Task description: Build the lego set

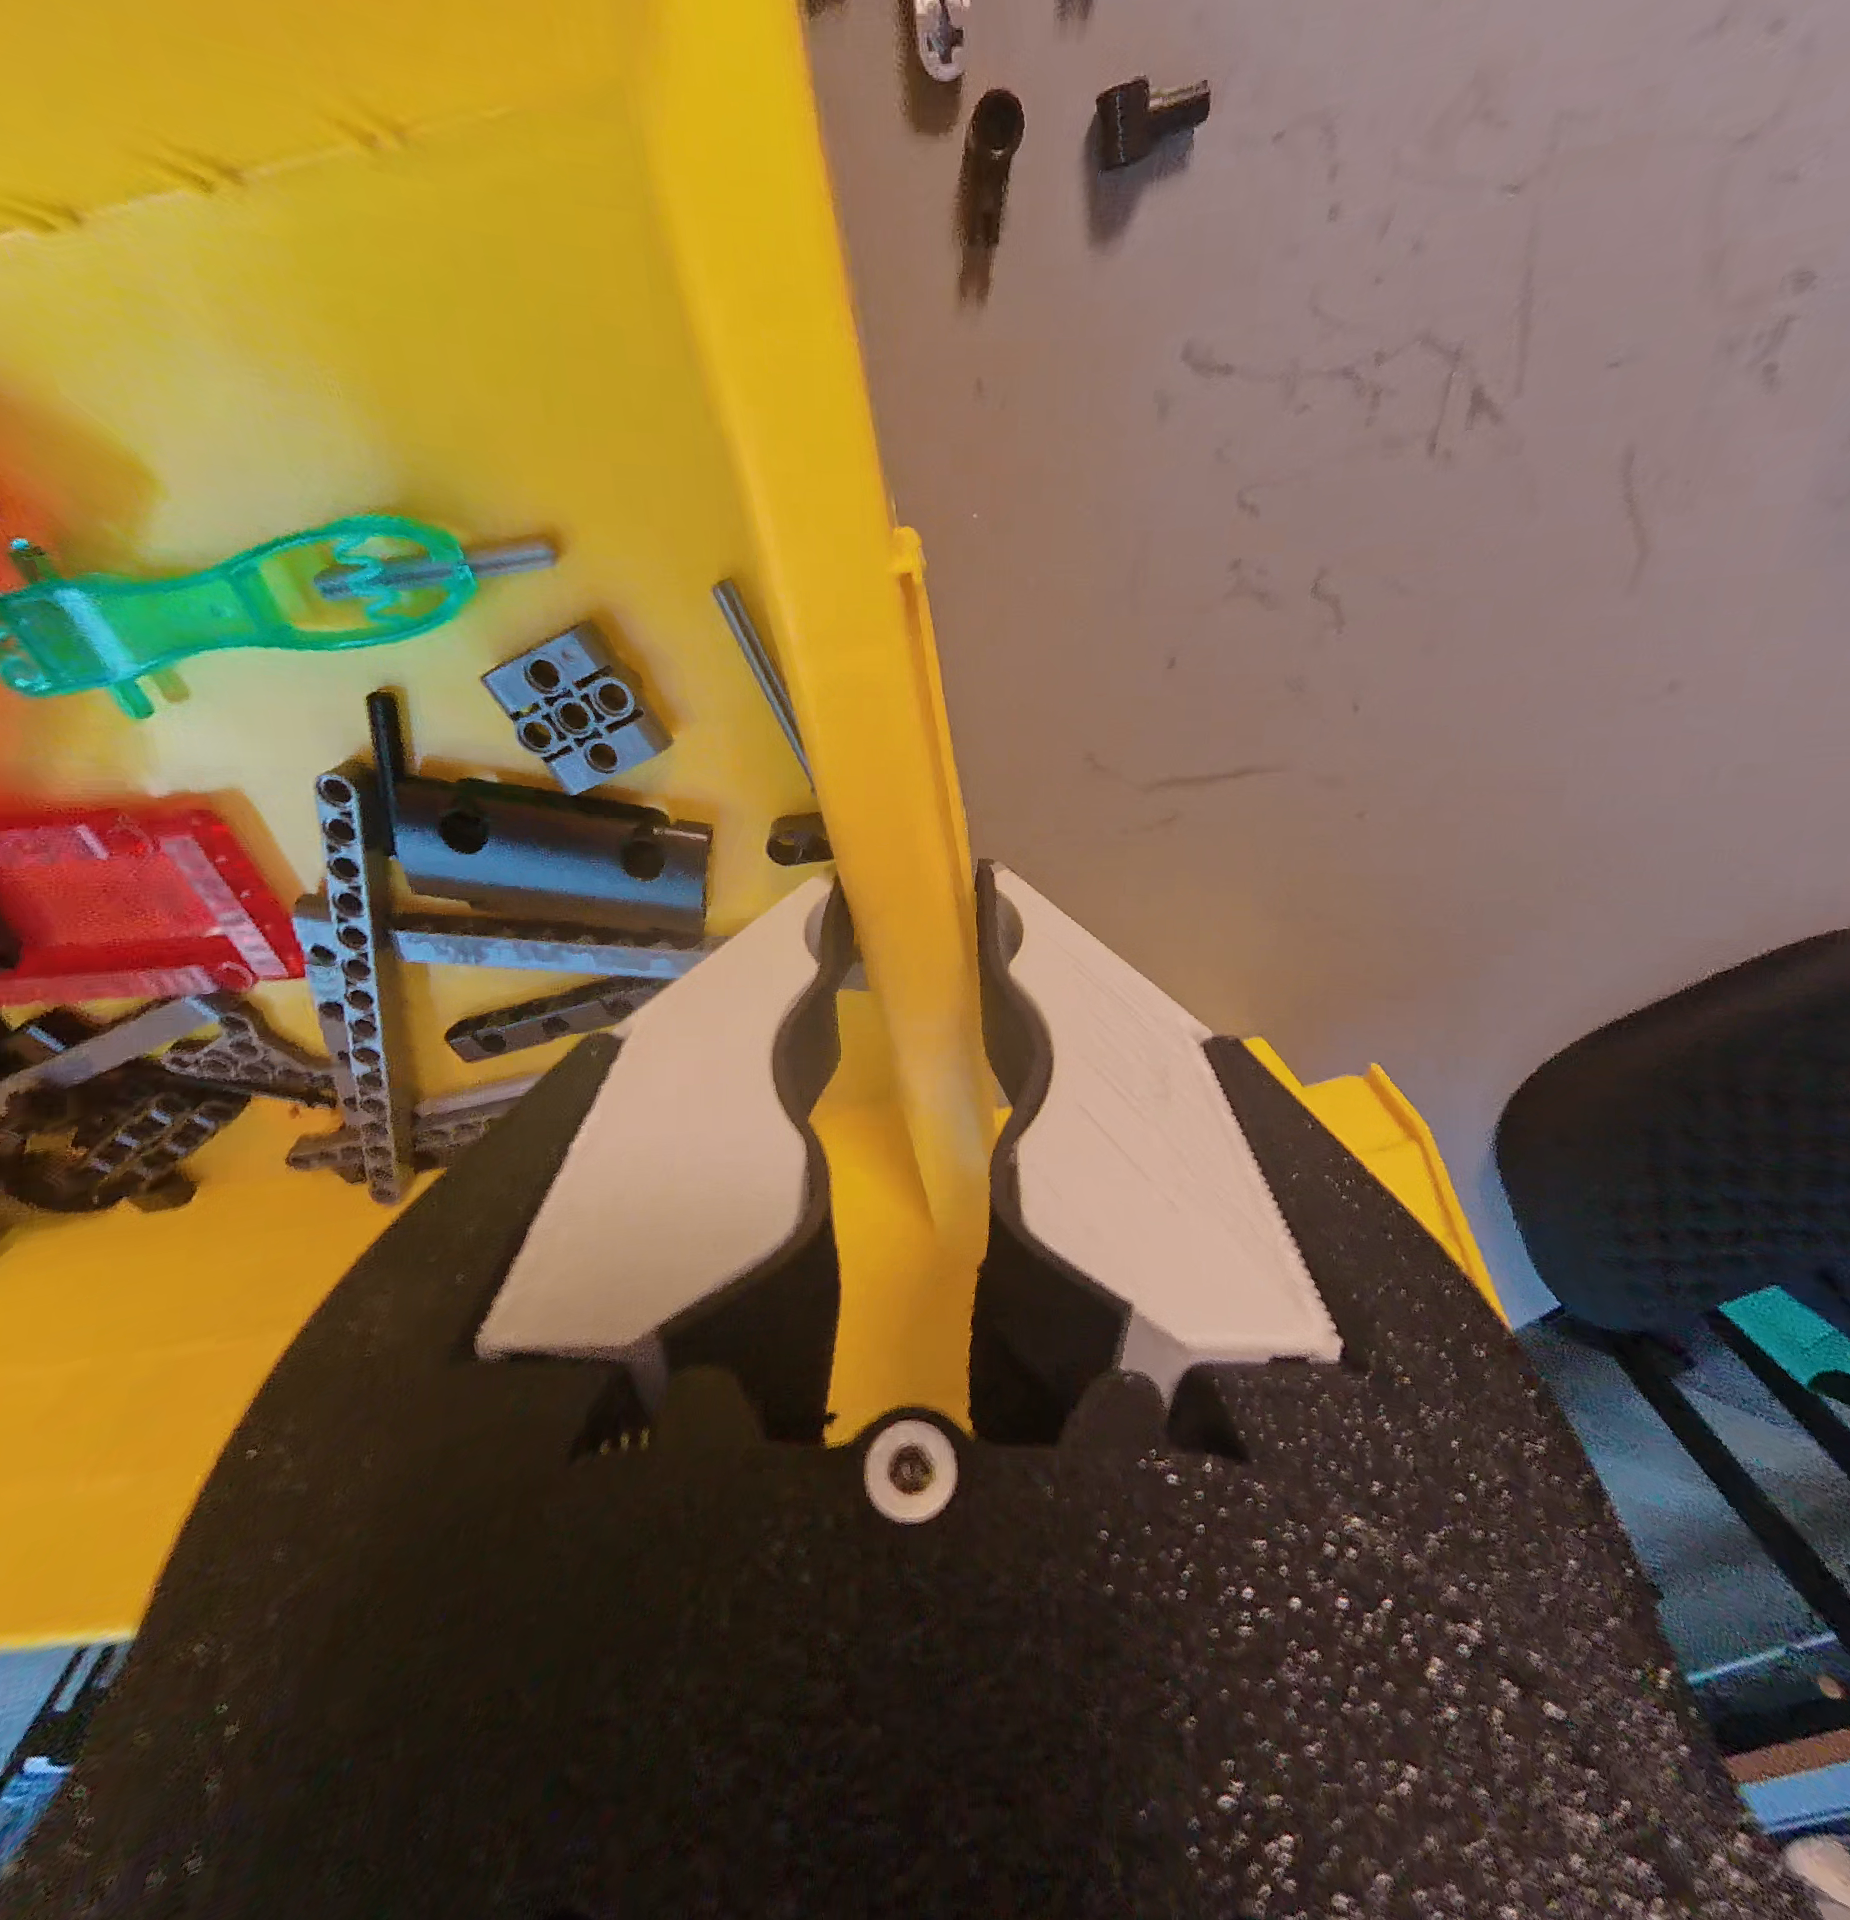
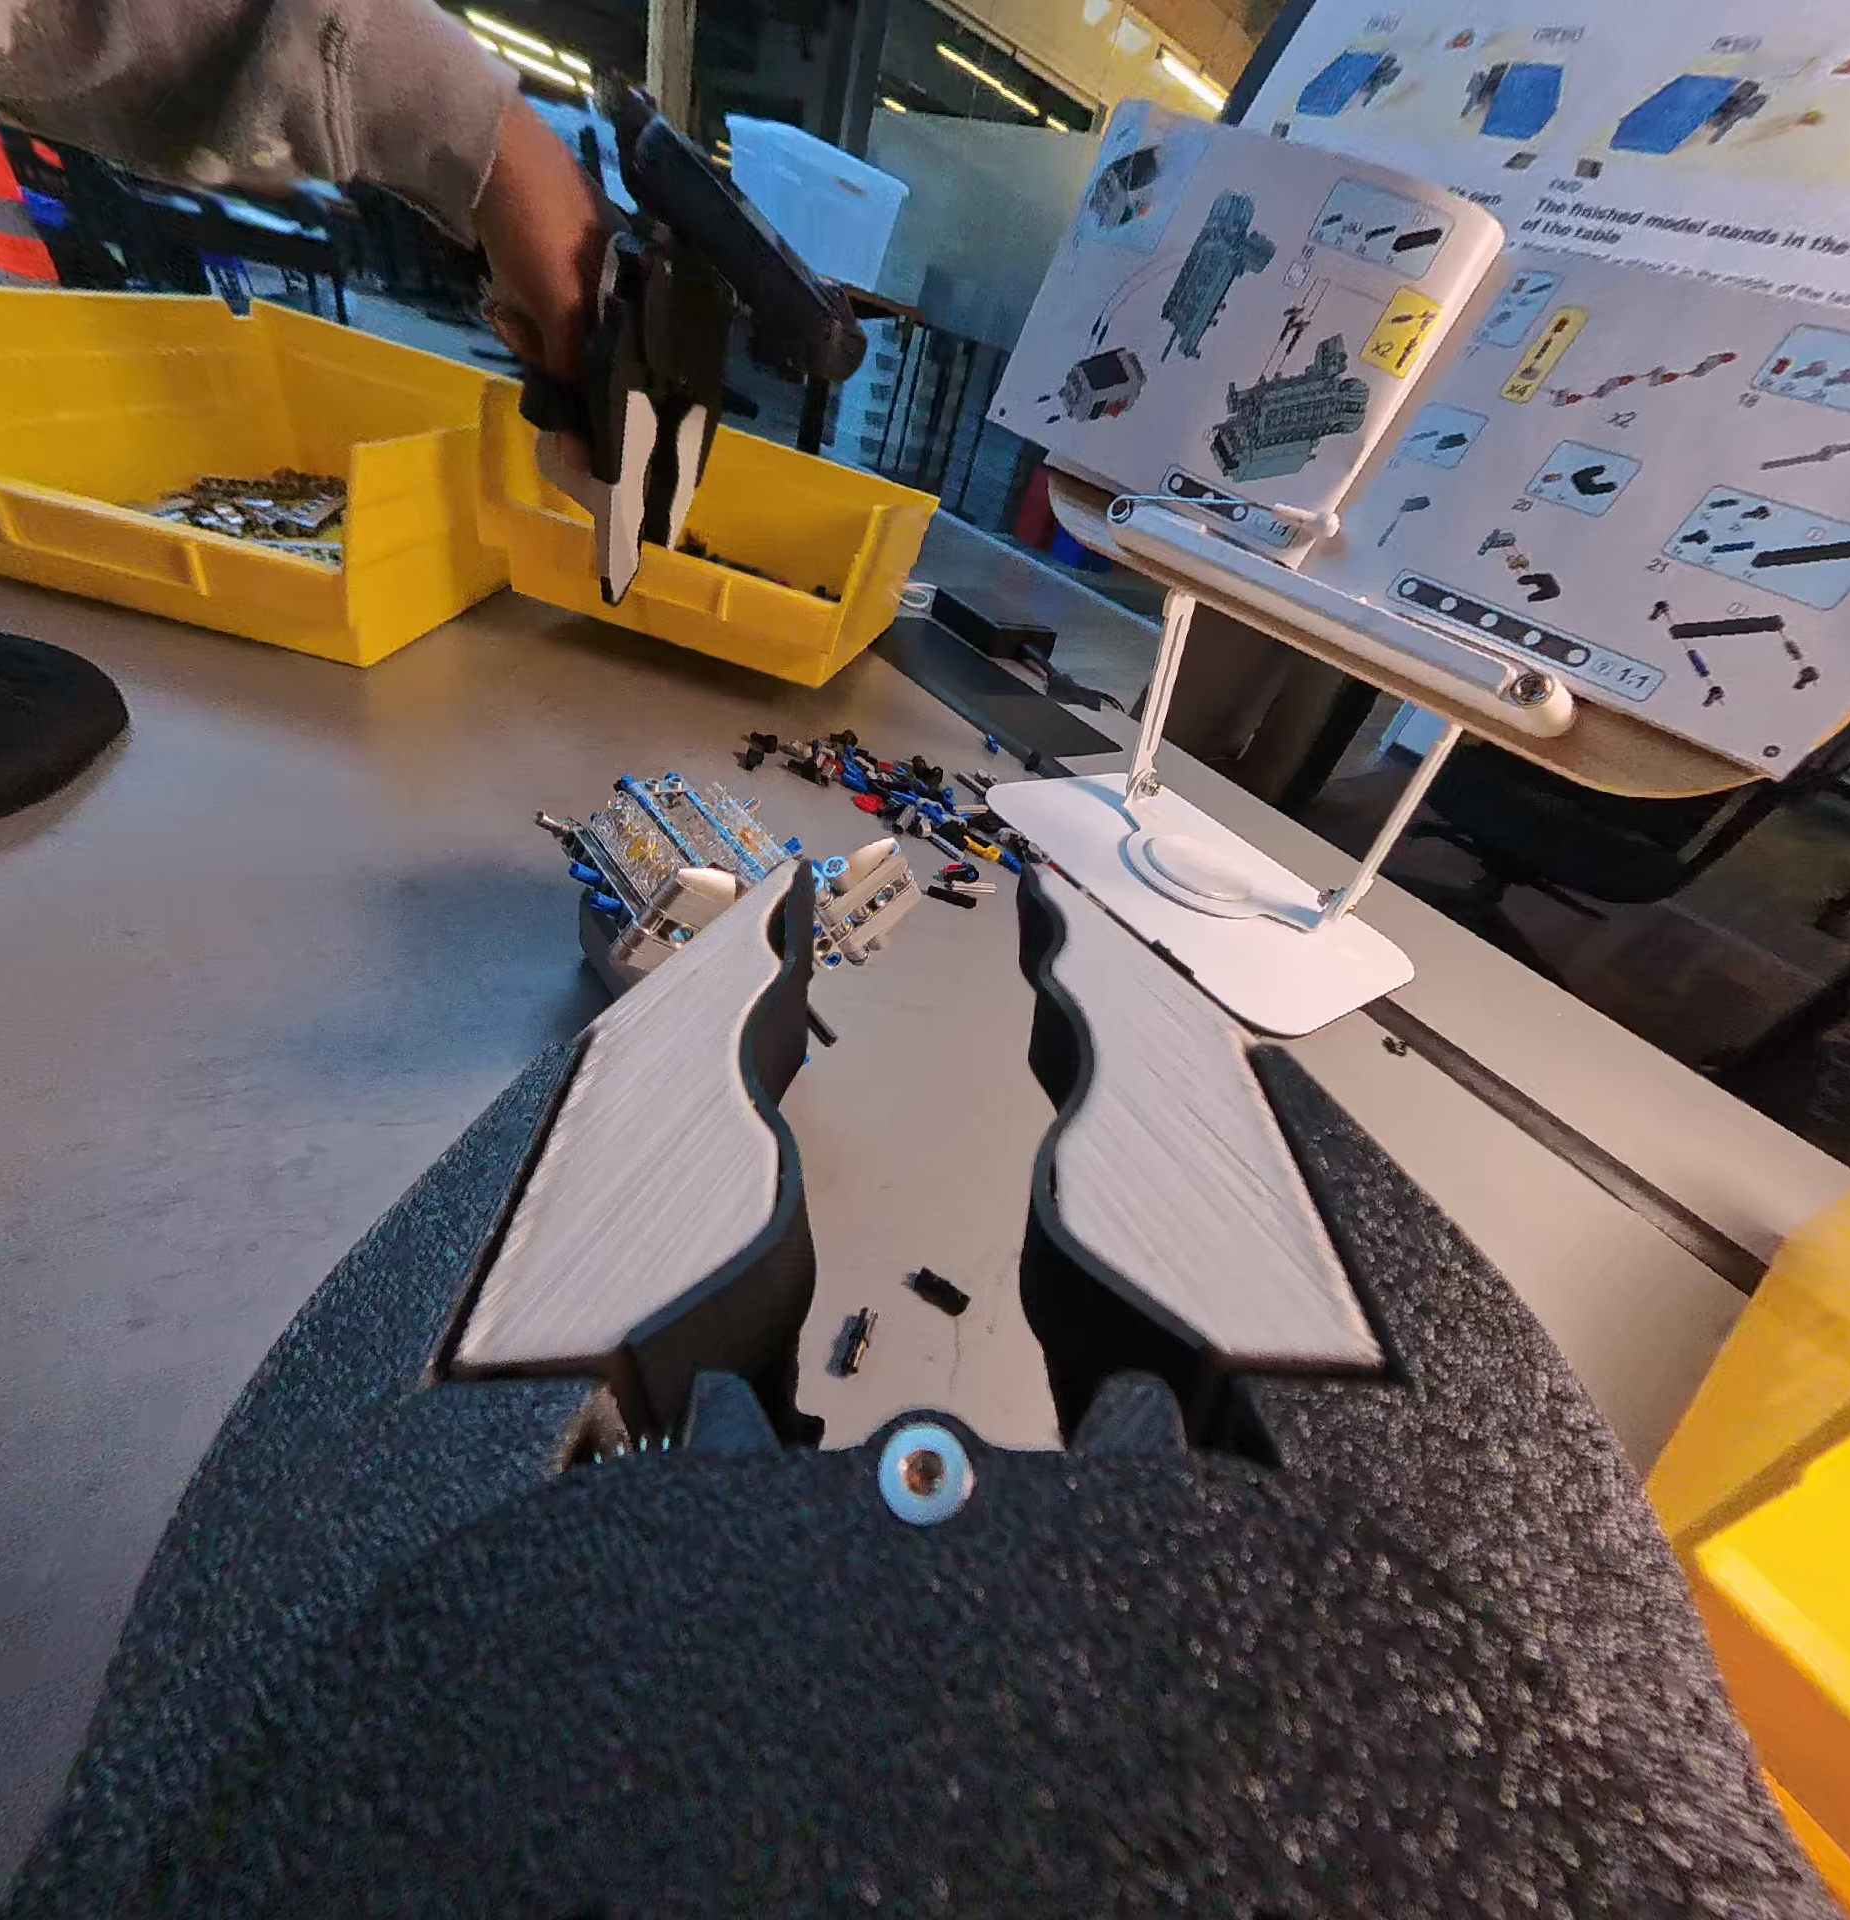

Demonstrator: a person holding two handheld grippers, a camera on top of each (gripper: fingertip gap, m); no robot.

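My left gripper is open and empty above a yellow bin, with its fingers on either side of the bin's right wall as seen from above. In the bin lie a green clear piece, a grey square block, a dark grey block, red clear pieces and grey beams. The right wrist view shows the left gripper, held by a hand, above that bin. My right gripper is open and empty over the grey table, beside a part-built grey and blue model. Two small black pins lie below its fingers.
A heap of small loose pieces lies behind the model. An instruction booklet rests on a white stand at the right. A second yellow bin stands at the left, a black round mat beside it. A black chair is off the table's edge. One gripper's finger ends stand about 40 centimetres off the other's.
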